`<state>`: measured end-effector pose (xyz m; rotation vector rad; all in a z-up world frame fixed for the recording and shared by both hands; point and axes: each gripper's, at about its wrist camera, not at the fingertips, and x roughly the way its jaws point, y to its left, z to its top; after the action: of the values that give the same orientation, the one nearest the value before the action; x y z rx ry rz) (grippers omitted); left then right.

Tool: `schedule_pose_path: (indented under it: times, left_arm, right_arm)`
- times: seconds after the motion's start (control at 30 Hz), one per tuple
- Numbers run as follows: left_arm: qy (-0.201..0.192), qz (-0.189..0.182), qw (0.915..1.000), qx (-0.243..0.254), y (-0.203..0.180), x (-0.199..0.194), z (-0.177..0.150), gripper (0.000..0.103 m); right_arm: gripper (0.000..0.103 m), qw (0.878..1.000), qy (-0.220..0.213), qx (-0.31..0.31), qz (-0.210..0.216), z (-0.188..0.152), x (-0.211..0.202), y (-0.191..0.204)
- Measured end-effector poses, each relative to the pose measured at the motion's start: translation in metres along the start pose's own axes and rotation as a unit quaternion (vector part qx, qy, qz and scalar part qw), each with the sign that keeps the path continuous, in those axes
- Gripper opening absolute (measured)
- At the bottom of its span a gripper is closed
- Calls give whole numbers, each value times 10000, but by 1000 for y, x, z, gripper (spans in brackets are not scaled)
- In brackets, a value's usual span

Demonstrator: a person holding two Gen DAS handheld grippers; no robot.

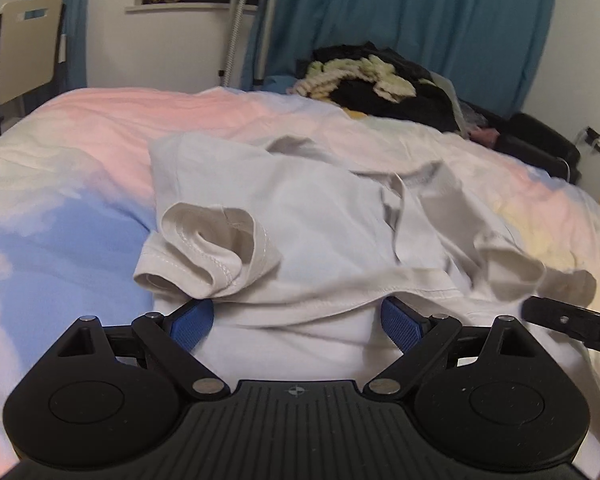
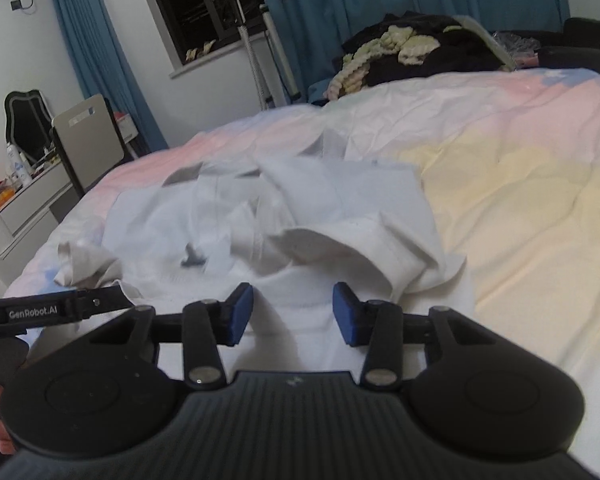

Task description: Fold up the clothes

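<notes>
White T-shirt lies rumpled on the pastel duvet of the bed, near edge closest to both grippers, one short sleeve bunched and curled up on the left side, the other sleeve twisted on the right. The collar area looks folded over near the middle, though motion blur makes that hard to read. The shirt is neither flat nor in a neat fold.

Left gripper has its jaws spread wide, blue pads on either side of the shirt's near hem, nothing pinched between them. Right gripper is likewise spread, pads apart over the white fabric, holding nothing. In the right wrist view the left gripper shows at the left edge, just beside.

Risks, judged from this layout:
- Layers stack at the near hem; a pinch there could catch only the top layer, or two layers plus duvet, so a lift would drag bedding or leave the shirt uneven.
- The curled left sleeve sits right above the left pad; closing could grab sleeve instead of hem and twist the fold.
- The grippers are close together, so they could bump each other.
- The soft duvet gives under pressure, so pads may slide off thin cotton.
- The dark clothes pile at the far end is well apart and seems no hazard.
</notes>
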<state>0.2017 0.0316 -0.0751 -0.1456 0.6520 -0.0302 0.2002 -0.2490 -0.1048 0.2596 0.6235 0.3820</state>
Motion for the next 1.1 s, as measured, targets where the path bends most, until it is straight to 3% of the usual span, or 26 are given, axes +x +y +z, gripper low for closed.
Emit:
schedule_pose_path:
  times: [0.13, 0.47, 0.63, 0.8, 1.1]
  left_arm:
    - [-284, -38, 9995, 98, 3, -3, 8, 93]
    - [-448, -132, 9988, 115, -5, -26, 2, 93]
    - [-488, -136, 9979, 406, -16, -46, -10, 93]
    - [-406, -158, 9984, 364, -19, -58, -21, 93]
    - [-170, 6, 9988, 451, -19, -38, -30, 93]
  right_arm:
    - [45, 9999, -131, -22, -14, 6, 1, -2]
    - [45, 9990, -435, -103, 17, 16, -10, 2]
    - [45, 9992, -234, -298, 158, 5, -25, 20]
    - [45, 9992, -103, -361, 137, 1, -19, 22]
    - [44, 9990, 21, -448, -52, 3, 1, 13]
